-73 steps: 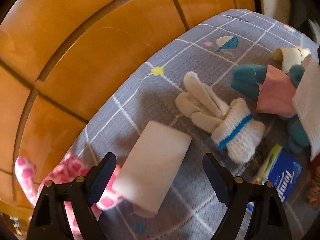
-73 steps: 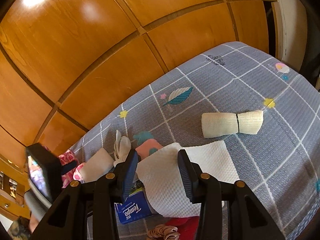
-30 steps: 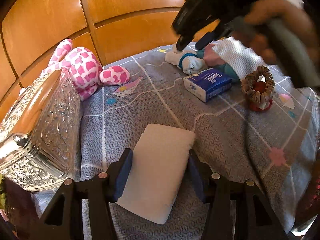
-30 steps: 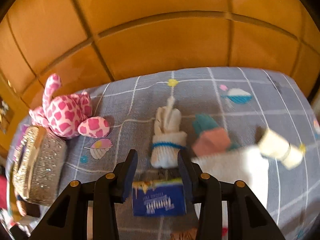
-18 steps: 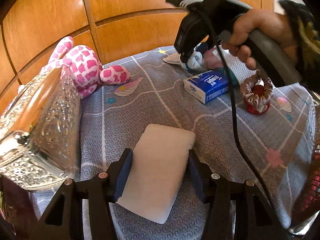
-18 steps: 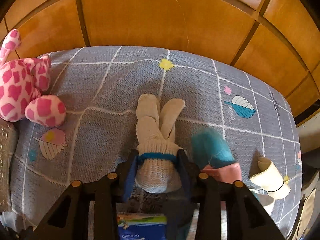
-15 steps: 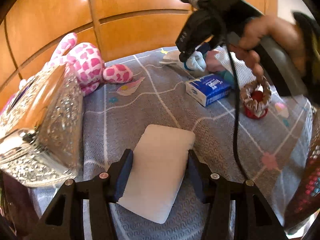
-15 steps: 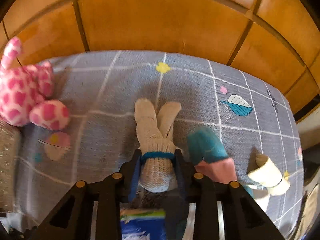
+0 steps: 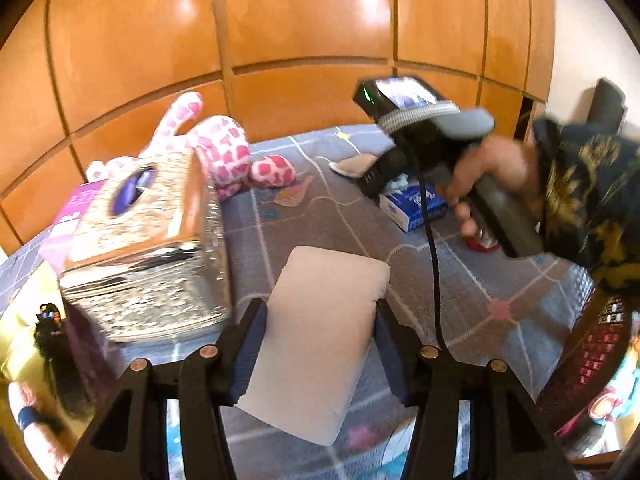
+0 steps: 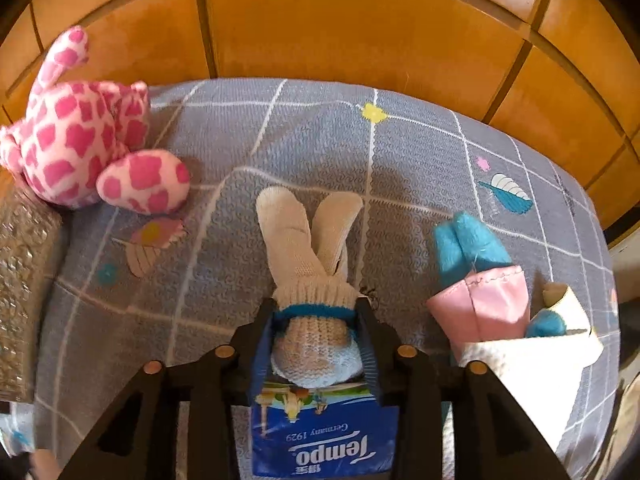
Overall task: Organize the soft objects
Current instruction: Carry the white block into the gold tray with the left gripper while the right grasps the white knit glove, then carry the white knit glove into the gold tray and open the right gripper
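Note:
My left gripper is shut on a white foam pad and holds it above the grey patterned bedspread, beside a silver box. My right gripper is shut on the cuff of a bundled cream glove pair with a blue band, which lies on the bedspread. The right gripper also shows in the left wrist view, held by a hand. A pink spotted plush lies at the left; it also shows in the left wrist view.
A blue Tempo tissue pack lies just under my right gripper. Teal gloves in a pink wrap, a cream roll and a white cloth lie to the right. A wooden panelled wall backs the bed.
My right gripper came down over the cream glove bundle and closed on its cuff. My left gripper carried the foam pad away from the other items, toward the silver box.

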Demonstrator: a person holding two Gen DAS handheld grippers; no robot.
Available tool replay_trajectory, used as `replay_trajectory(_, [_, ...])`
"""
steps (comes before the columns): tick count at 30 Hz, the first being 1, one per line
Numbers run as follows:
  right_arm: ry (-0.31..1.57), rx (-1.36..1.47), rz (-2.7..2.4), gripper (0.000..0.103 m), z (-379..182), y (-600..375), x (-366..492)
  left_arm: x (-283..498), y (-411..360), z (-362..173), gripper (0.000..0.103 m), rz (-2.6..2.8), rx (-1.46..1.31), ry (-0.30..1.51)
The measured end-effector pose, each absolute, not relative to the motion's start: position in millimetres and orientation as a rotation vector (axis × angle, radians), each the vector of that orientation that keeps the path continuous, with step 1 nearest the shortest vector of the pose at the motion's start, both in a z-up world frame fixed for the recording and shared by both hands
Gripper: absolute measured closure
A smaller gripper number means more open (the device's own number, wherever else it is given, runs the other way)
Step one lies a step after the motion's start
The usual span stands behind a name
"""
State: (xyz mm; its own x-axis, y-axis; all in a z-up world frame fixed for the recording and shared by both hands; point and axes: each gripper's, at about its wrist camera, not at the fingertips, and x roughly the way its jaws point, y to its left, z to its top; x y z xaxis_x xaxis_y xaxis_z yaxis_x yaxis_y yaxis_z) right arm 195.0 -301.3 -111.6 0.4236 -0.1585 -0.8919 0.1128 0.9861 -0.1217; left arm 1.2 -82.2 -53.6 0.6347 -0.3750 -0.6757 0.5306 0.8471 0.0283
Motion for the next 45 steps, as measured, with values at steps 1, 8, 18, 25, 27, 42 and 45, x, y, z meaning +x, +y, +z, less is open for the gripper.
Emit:
replay_trajectory(1, [1.134,-0.053,-0.177,0.058,-115.2,-301.4,196.2,0.0,-78.0,-50.8,0.049,-0.516,0.228,0.709])
replay_trajectory(8, [1.09,-0.001,-0.229,0.069,-123.4,-310.7,190.2,-0.2,-19.0,-20.7,0.049,-0.421,0.113,0.682])
replay_trajectory(18, [1.084,-0.031,-0.238,0.069,-122.7,-299.5,183.6,39.5,138.2,-7.0,0.049,-0.025,-0.083,0.704])
replay_trajectory(25, [1.086,-0.042,-0.25,0.069,-118.5,-296.3,183.0,72.3,246.2,-35.7,0.049,0.194,-0.163,0.816])
replay_trajectory(27, [1.089,-0.043,-0.254,0.069,-119.2,-294.8,184.7,80.1,267.6,-47.4,0.048,0.231,-0.162,0.852])
replay_trajectory(42, [1.045,-0.074,-0.252,0.072,-94.1,-270.4,196.0,62.2,287.0,-69.6,0.021,0.316,-0.219,0.869])
replay_trajectory(45, [0.989,-0.096,-0.216,0.072,-73.7,-257.3,195.2,53.1,280.0,-65.2,0.021,0.307,-0.224,0.86])
